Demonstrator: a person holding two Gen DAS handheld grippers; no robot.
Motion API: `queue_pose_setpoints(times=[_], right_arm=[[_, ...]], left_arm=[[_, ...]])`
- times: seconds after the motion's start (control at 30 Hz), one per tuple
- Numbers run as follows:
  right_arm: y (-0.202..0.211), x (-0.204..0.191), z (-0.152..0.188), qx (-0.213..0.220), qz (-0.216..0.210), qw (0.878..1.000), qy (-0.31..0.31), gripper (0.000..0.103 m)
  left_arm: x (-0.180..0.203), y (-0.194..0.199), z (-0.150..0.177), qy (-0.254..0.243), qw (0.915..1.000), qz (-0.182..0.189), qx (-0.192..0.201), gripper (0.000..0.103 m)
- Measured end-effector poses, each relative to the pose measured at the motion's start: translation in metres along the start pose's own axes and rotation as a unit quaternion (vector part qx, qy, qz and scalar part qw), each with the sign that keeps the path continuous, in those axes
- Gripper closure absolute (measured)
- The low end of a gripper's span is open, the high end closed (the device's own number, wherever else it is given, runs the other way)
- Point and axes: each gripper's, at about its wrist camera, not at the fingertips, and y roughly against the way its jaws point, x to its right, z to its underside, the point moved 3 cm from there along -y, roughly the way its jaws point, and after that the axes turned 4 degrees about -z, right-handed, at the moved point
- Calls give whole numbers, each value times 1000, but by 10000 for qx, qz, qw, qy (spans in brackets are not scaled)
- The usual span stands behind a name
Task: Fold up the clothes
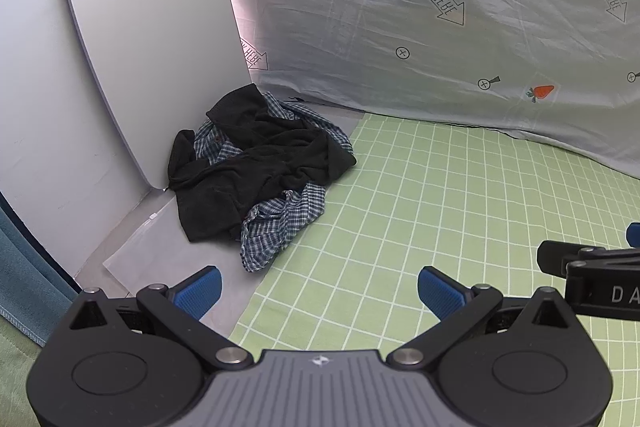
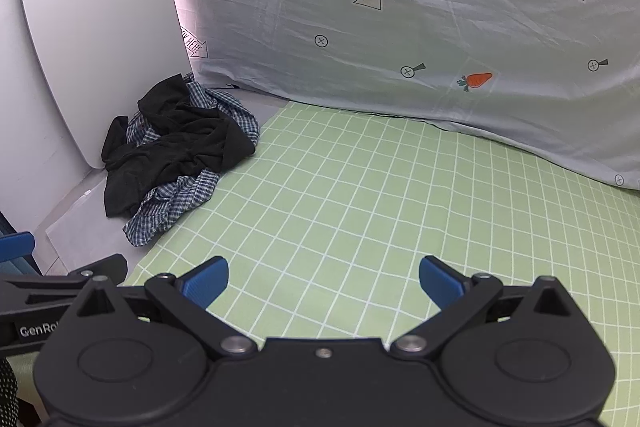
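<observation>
The clothes lay in one crumpled heap, a black garment (image 1: 256, 167) tangled over a blue checked shirt (image 1: 280, 223), at the far-left corner of the worktop, against a leaning white board (image 1: 144, 39). The heap straddled the edge of the green checked cloth (image 1: 440, 211), mostly on the bare grey surface beside it.

From the left gripper (image 1: 319, 291) the heap sat at about 11 o'clock, fairly near; its long axis ran from 12 toward 6, the shirt's loose end pointing back at the jaws. From the right gripper (image 2: 323, 281) it sat at roughly 10 o'clock and farther off, so the left was judged the nearer for a first reach. Both sets of jaws were spread wide and held nothing, hovering over the green cloth.

The left view showed the right gripper's fingertip at 3 o'clock; the right view showed the left gripper at 9 o'clock, and more of the carrot-print sheet (image 2: 400, 27) hanging behind.
</observation>
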Motion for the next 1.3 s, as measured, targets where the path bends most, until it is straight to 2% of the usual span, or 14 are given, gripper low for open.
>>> queue_pose_setpoints(times=[0.27, 0.47, 0.7, 0.9, 1.03, 1.13, 1.3], right_arm=[[-27, 7, -14, -147, 162, 9997, -97, 0], [-66, 5, -35, -231, 173, 9996, 73, 0], [-138, -11, -76, -254, 124, 9972, 695, 0], [-222, -28, -116, -397, -117, 9941, 1005, 2], [-279, -52, -132, -560, -506, 9899, 1196, 11], [-317, -74, -137, -698, -894, 9851, 1296, 21], [-361, -108, -137, -925, -1442, 9764, 1313, 46]], left_arm=[[2, -35, -15, -27, 9997, 175, -150, 0], [-12, -82, -33, 78, 9992, 175, -350, 0], [-41, -159, -66, 344, 9964, -306, -715, 0], [-71, -246, -90, 547, 9886, -875, -1098, 0], [-92, -302, -100, 872, 9802, -1141, -1366, 2], [-105, -332, -106, 1144, 9754, -1171, -1478, 8], [-110, -356, -112, 1198, 9765, -1005, -1482, 23]])
